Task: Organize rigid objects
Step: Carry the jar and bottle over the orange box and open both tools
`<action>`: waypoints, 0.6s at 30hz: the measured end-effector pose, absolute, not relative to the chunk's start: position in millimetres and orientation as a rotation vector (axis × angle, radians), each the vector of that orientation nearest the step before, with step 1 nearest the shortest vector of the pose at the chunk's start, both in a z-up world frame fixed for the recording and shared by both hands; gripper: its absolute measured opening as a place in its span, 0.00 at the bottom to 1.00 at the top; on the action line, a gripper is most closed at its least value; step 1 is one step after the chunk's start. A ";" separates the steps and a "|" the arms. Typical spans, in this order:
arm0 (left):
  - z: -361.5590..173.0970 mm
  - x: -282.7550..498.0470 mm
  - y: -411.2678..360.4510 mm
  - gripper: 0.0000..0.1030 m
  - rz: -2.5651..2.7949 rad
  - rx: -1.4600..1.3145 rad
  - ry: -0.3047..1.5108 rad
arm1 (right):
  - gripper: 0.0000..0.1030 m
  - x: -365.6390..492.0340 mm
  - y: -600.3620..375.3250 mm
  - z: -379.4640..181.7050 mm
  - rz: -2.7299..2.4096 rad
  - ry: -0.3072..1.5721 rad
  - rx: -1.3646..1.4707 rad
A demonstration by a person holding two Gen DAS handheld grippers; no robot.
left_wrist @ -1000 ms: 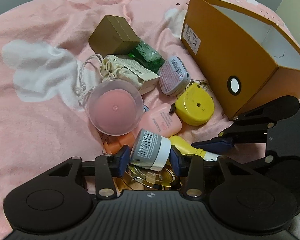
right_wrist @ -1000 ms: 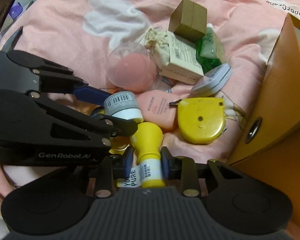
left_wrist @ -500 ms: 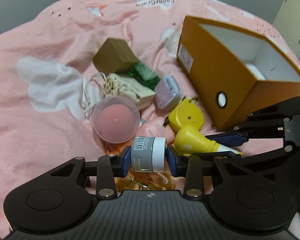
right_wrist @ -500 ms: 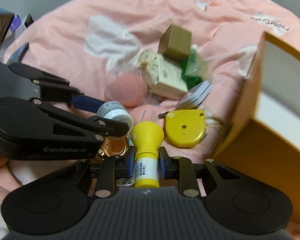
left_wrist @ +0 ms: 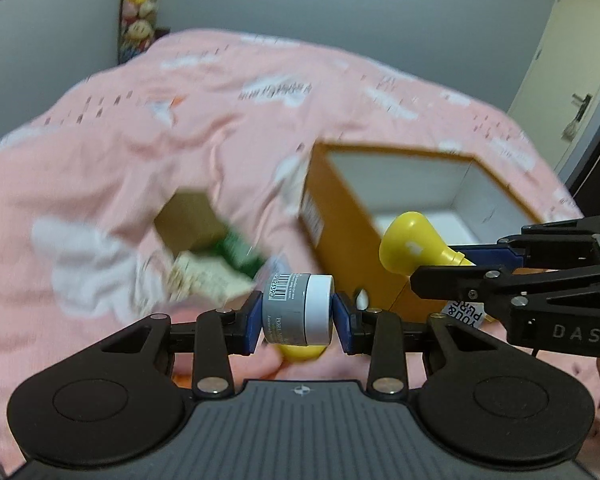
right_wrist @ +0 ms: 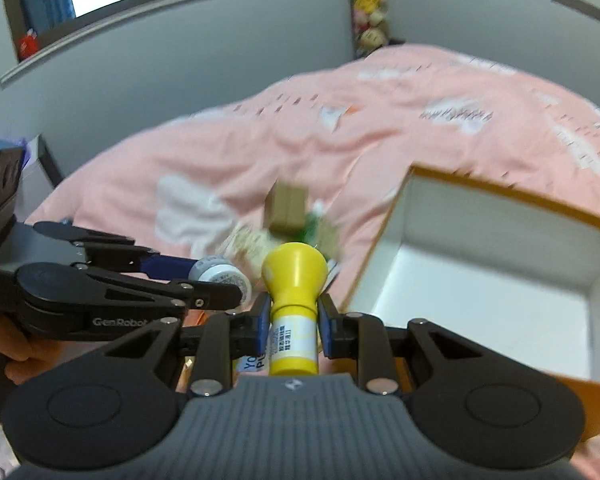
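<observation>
A: What are my fingers doing?

B: Both pairs pinch. My left gripper (left_wrist: 298, 318) clamps a grey jar (left_wrist: 298, 308) with a white lid, lying sideways, one blue pad on the base and one on the lid. My right gripper (right_wrist: 293, 326) squeezes a yellow bottle (right_wrist: 293, 300) by its body, the wide cap pointing away from me.

A: Where do they go?

B: My guess is the orange box (right_wrist: 500, 196), open top, white inside, sitting on the pink bedspread (left_wrist: 100, 160). From the left wrist the bottle shows against the box opening; the jar is short of its near corner.

A: How to do it well?

B: One hand in at a time, I think, so the two tools don't knock together over the opening. Clear the near wall, go low, then let go. The jar is round and may roll; setting it on its base would help.

A: Count?

B: One jar, one bottle, one box. On the bed, blurred: one brown box (left_wrist: 188, 220), one green item (left_wrist: 240, 254), one pale carton (left_wrist: 208, 280), one yellow thing (left_wrist: 302, 351) below my jar. Anything more I can't make out.
</observation>
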State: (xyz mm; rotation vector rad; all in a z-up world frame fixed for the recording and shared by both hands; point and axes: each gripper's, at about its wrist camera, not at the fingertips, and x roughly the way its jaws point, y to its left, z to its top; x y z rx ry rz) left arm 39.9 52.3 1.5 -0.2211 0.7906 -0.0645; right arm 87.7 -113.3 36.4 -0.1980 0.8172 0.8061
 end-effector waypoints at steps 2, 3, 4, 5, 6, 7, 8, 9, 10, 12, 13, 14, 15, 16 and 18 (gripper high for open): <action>12.9 48.7 45.8 0.41 -0.087 -0.217 0.759 | 0.23 92.4 -119.9 46.3 0.769 0.786 -0.201; 18.7 53.5 41.9 0.41 -0.100 -0.217 0.743 | 0.23 96.7 -124.0 51.2 0.745 0.773 -0.200; 24.7 59.5 37.3 0.41 -0.118 -0.212 0.726 | 0.23 100.7 -126.8 53.2 0.729 0.767 -0.199; 29.8 65.2 32.5 0.41 -0.136 -0.205 0.708 | 0.23 107.1 -130.5 55.5 0.708 0.764 -0.198; 33.6 72.1 27.5 0.41 -0.153 -0.197 0.693 | 0.23 113.4 -134.9 57.0 0.688 0.762 -0.199; 36.2 80.9 22.3 0.41 -0.168 -0.191 0.686 | 0.23 121.4 -139.1 58.2 0.664 0.764 -0.201; 37.2 90.6 17.8 0.41 -0.183 -0.188 0.682 | 0.23 128.1 -143.5 57.6 0.648 0.770 -0.200; 36.9 101.0 13.0 0.41 -0.200 -0.182 0.685 | 0.23 135.6 -148.3 57.0 0.636 0.780 -0.193; 36.1 110.9 7.6 0.41 -0.213 -0.172 0.696 | 0.23 147.6 -154.0 54.6 0.618 0.802 -0.179; 33.3 128.9 -5.3 0.41 -0.247 -0.140 0.699 | 0.23 167.7 -164.5 48.6 0.580 0.840 -0.171; 30.0 139.2 -10.7 0.41 -0.255 -0.129 0.709 | 0.23 178.8 -168.9 43.4 0.555 0.858 -0.174; 25.2 152.6 -15.9 0.41 -0.262 -0.121 0.734 | 0.23 187.7 -172.6 38.4 0.531 0.878 -0.178; 19.4 161.2 -19.4 0.41 -0.269 -0.121 0.751 | 0.23 196.9 -175.4 33.1 0.508 0.895 -0.185; 12.6 173.6 -24.4 0.41 -0.265 -0.107 0.772 | 0.23 204.7 -178.3 27.5 0.489 0.911 -0.193; 2.8 184.9 -34.6 0.41 -0.257 -0.057 0.800 | 0.23 220.4 -182.3 14.9 0.462 0.946 -0.200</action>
